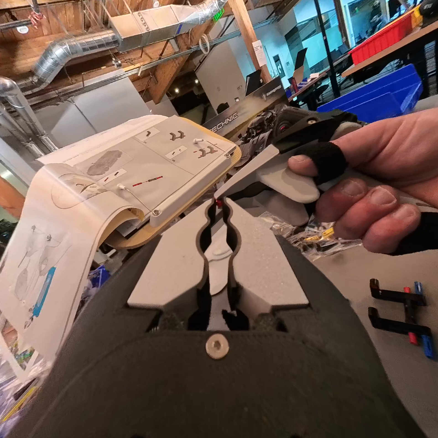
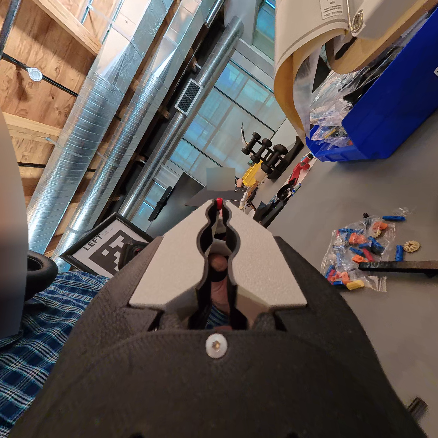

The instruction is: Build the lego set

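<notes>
In the left wrist view my left gripper (image 1: 219, 203) is shut on a small red pin (image 1: 219, 202) at its tips, with a dark part in the gap below it. My right gripper (image 1: 216, 196), held by a hand (image 1: 369, 180), comes in from the right and meets it tip to tip. In the right wrist view my right gripper (image 2: 220, 204) is shut on a small red pin (image 2: 219, 202). Both grippers are held above the grey table (image 1: 391, 379). A black beam assembly (image 1: 403, 308) with red and blue pins lies on the table at the right.
An open instruction booklet (image 1: 147, 161) on a wooden stand is at the left, with the set's box (image 1: 248, 123) behind. Bags of parts (image 1: 305, 234) lie behind the grippers. A clear bag of coloured pins (image 2: 355, 256), a tan gear (image 2: 411, 246) and a blue bin (image 2: 391, 113) are to the right. Only a small space, under 4 cm, lies between the two pairs of fingers. Both grippers' tips are roughly 20 cm from the black beam assembly (image 1: 403, 308).
</notes>
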Demonstrator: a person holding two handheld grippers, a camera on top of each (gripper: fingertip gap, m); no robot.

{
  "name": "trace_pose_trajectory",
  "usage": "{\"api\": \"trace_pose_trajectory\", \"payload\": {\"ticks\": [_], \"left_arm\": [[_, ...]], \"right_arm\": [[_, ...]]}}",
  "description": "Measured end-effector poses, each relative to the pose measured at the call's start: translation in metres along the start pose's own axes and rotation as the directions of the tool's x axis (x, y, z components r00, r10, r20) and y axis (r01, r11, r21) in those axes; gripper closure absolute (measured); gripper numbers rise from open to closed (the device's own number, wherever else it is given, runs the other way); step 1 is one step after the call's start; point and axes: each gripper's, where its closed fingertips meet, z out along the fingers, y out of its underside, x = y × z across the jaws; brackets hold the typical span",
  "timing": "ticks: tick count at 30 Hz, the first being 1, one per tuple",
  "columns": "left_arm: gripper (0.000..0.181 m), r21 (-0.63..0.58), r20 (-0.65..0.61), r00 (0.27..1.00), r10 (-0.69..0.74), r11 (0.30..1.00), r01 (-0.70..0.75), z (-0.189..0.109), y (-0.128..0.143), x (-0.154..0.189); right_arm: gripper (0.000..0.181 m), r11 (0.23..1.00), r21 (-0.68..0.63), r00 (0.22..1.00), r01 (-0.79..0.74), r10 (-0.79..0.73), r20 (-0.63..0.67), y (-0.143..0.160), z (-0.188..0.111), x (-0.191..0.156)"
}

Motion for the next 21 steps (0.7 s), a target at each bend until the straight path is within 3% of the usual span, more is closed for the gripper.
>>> {"api": "trace_pose_trajectory", "payload": {"ticks": [6,13,21], "left_arm": [[0.179,0.038,-0.046,0.998,-0.041,0.998,0.043,-0.0023,-0.0046,0.0022],[0.171,0.029,-0.007,1.000,0.027,0.999,-0.026,0.0002,-0.0066,0.0031],[0.177,0.008,0.031,0.996,0.078,0.997,-0.079,0.0023,-0.0056,0.0029]], "right_arm": [[0.181,1.000,-0.001,1.000,-0.001,0.001,0.011,0.0019,-0.0026,-0.0046],[0.181,0.999,0.029,1.000,-0.014,0.013,0.021,-0.0026,-0.0070,-0.0070],[0.181,0.999,0.036,0.999,-0.029,0.027,0.038,-0.0015,-0.0068,-0.0091]]}}
